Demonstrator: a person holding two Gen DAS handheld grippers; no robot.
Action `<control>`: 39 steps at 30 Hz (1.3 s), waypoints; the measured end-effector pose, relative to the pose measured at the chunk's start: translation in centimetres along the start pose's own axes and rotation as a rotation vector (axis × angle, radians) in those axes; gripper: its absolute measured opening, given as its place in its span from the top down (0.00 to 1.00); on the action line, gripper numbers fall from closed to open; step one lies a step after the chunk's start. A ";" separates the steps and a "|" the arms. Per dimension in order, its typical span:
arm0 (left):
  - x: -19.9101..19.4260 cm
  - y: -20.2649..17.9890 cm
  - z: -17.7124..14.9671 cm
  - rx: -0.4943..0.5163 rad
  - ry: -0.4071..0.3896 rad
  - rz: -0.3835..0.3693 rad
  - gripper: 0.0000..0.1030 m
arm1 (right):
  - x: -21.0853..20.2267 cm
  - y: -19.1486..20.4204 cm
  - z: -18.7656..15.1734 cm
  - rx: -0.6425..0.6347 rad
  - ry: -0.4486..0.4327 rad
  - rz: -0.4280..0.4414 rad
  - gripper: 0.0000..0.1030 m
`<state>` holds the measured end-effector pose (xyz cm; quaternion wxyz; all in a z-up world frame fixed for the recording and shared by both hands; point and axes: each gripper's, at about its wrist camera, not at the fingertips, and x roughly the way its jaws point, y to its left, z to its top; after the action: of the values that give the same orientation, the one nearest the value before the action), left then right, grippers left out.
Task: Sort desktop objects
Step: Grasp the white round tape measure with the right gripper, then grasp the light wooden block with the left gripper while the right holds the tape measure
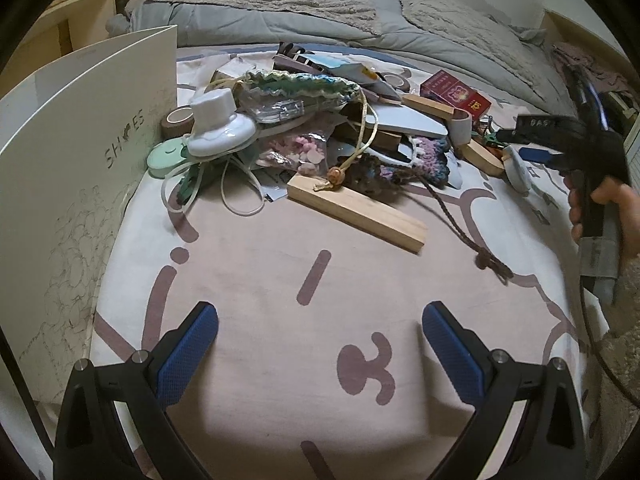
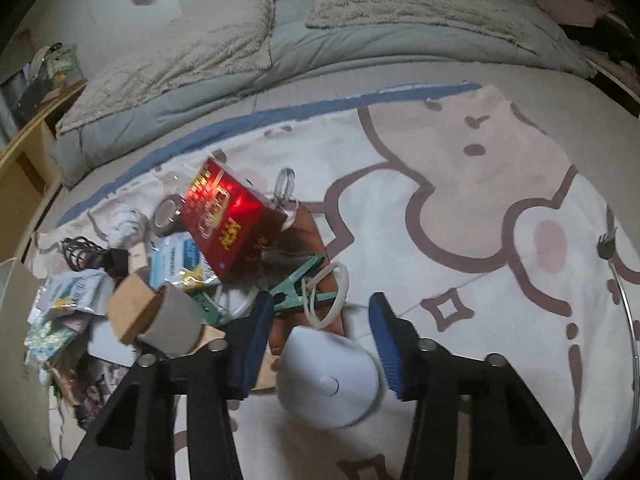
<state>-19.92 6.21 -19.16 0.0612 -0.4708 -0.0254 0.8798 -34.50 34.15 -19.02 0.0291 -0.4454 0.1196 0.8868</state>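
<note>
Nearest the left wrist camera, the left gripper (image 1: 320,344) hangs with its two blue-padded fingers (image 1: 188,356) spread wide and empty over the bed (image 1: 280,280), whose sheet is pink and white with brown drawn lines. In the right wrist view the right gripper (image 2: 320,340) has its two fingers on either side of one white round disc (image 2: 328,380), smooth with a small raised circle in its face, lying on the sheet at the near edge of the clutter; whether the pads press it I cannot tell, as the view is blurred. Just beyond the disc lie one green clothes peg (image 2: 300,284) and one red box (image 2: 228,216) with gold lettering. From the left view, three wooden blocks (image 1: 356,212) show in the pile, one white bottle cap (image 1: 218,124), and a cream cardboard box (image 1: 80,152) stands at the left. Farthest back lies a grey quilt (image 1: 320,20)
</note>
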 end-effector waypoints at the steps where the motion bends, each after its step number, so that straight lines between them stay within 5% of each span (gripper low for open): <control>1: 0.0 0.1 0.0 -0.001 0.000 0.000 0.00 | 0.3 0.0 -0.3 -0.001 0.014 0.002 0.62; 23: -0.9 0.7 -0.3 -0.058 -0.008 -0.027 0.00 | -7.2 -0.3 -13.3 0.021 0.030 0.142 0.62; 39: 1.5 1.0 4.1 -0.076 -0.018 -0.081 0.02 | -12.0 3.0 -20.7 -0.094 0.044 0.093 0.59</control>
<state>-24.21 5.50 -18.24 0.0784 -0.4634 -0.0783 0.8792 -11.55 26.94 -20.77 -0.0357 -0.4596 0.0990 0.8818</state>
